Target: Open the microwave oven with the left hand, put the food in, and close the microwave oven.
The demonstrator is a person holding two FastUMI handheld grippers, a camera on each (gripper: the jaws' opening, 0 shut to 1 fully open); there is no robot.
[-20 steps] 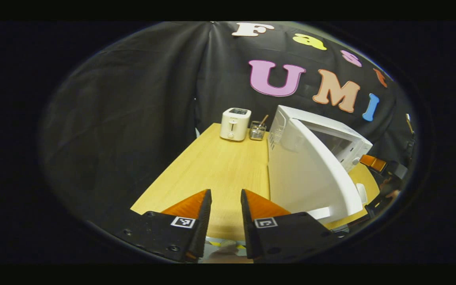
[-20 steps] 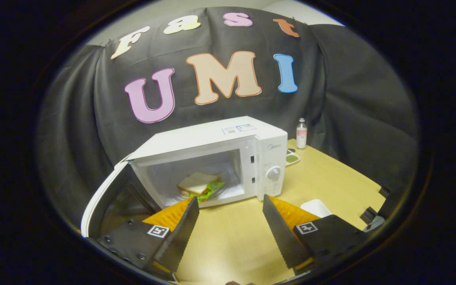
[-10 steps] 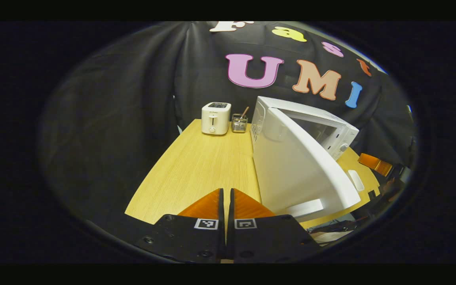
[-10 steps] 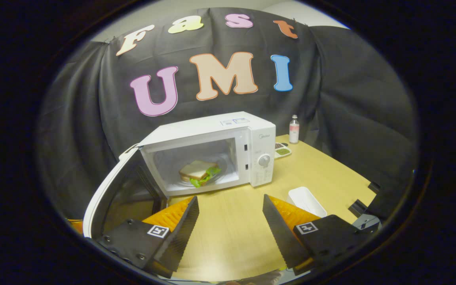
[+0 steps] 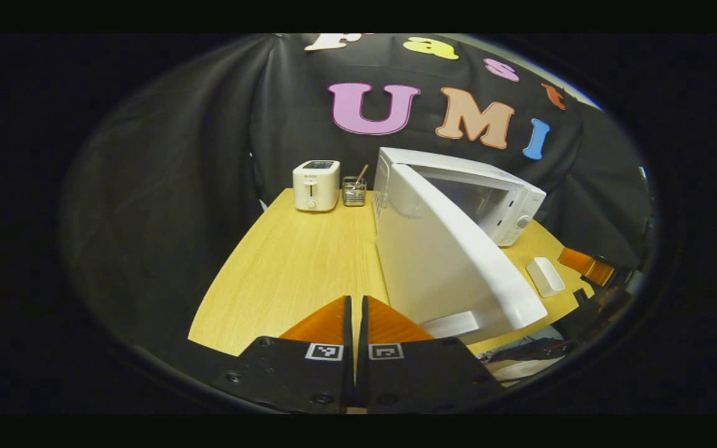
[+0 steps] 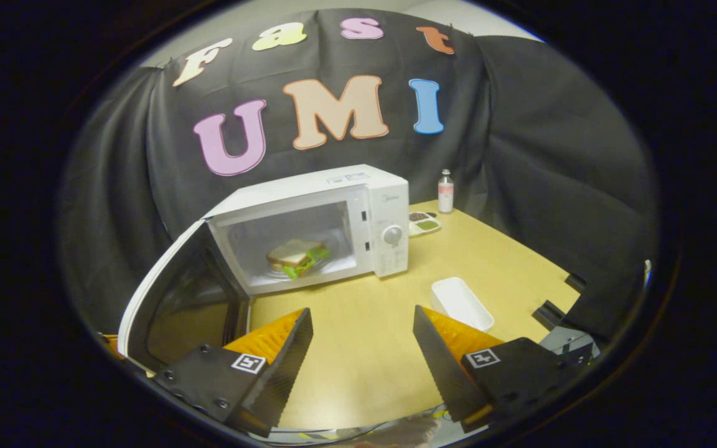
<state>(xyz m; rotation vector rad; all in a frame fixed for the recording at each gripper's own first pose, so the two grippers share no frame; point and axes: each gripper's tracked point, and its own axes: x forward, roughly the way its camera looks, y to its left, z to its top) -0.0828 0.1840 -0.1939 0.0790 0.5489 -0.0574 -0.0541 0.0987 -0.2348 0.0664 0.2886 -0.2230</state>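
Note:
A white microwave oven stands on the wooden table with its door swung wide to the left. Inside lies a sandwich with green leaves. My right gripper is open, empty and drawn back from the oven's mouth, over the table. In the left gripper view the same door shows from its white outer side, to the right of my left gripper. That gripper is shut with nothing between its fingers, near the table's front edge. The other gripper shows at the far right.
A white toaster and a small wire holder stand at the table's back left. A white rectangular dish lies right of the oven front. A small bottle and a little tray sit behind the oven's right side.
My left gripper closed its fingers and drew back from the door. My right gripper pulled away from the oven, leaving the sandwich inside; the white dish came into fuller view.

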